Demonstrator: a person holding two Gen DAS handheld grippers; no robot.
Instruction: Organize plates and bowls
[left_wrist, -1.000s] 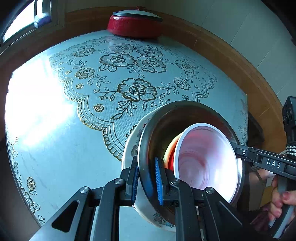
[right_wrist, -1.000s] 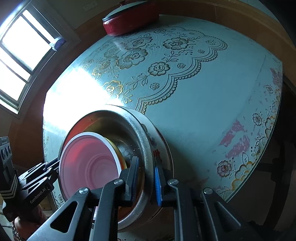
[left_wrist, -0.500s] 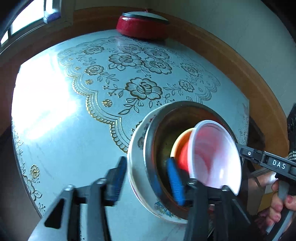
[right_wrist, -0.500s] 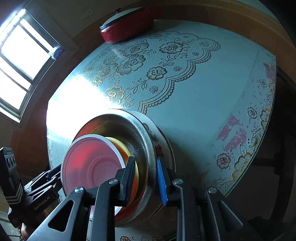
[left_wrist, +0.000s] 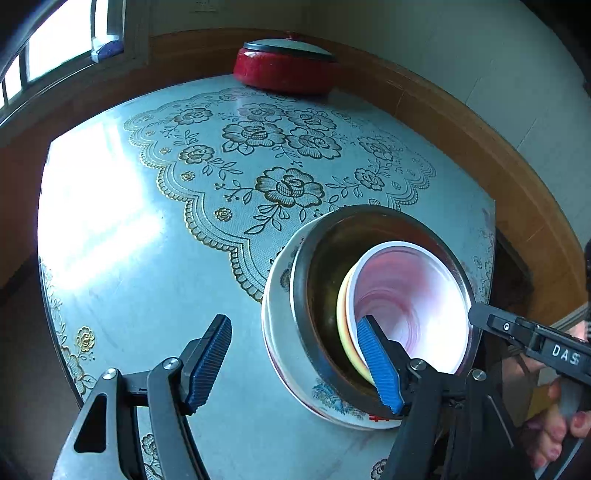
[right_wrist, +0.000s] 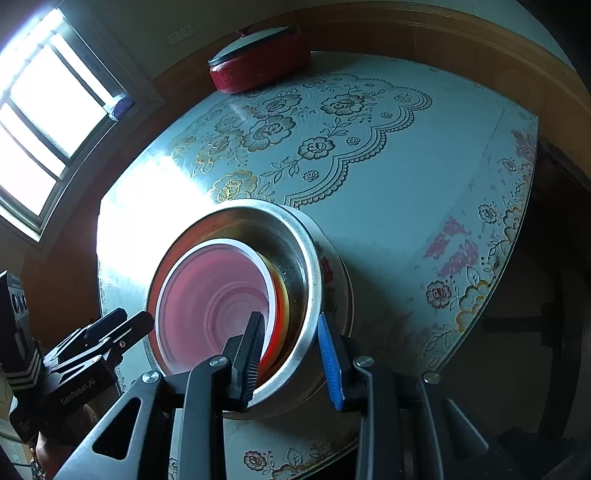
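Observation:
A nested stack stands on the table near its front edge: a white floral plate (left_wrist: 295, 384) at the bottom, a steel bowl (left_wrist: 321, 258) on it, then a yellow-orange bowl (left_wrist: 341, 306) and a pink bowl with a white rim (left_wrist: 406, 291) inside. The stack shows in the right wrist view too, with the steel bowl (right_wrist: 310, 266) and pink bowl (right_wrist: 214, 295). My left gripper (left_wrist: 295, 354) is open, its jaws straddling the stack's left rim without touching. My right gripper (right_wrist: 291, 358) is open, jaws either side of the steel bowl's rim.
A red pot with a flat lid (left_wrist: 284, 66) stands at the far edge of the table (left_wrist: 129, 288), by the wooden wall trim. A window (right_wrist: 40, 122) is at the left. The table's right edge (right_wrist: 517, 236) drops off near the stack.
Both grippers were shut on the steel bowl's rim and have opened. The stack has settled onto the table and sits level.

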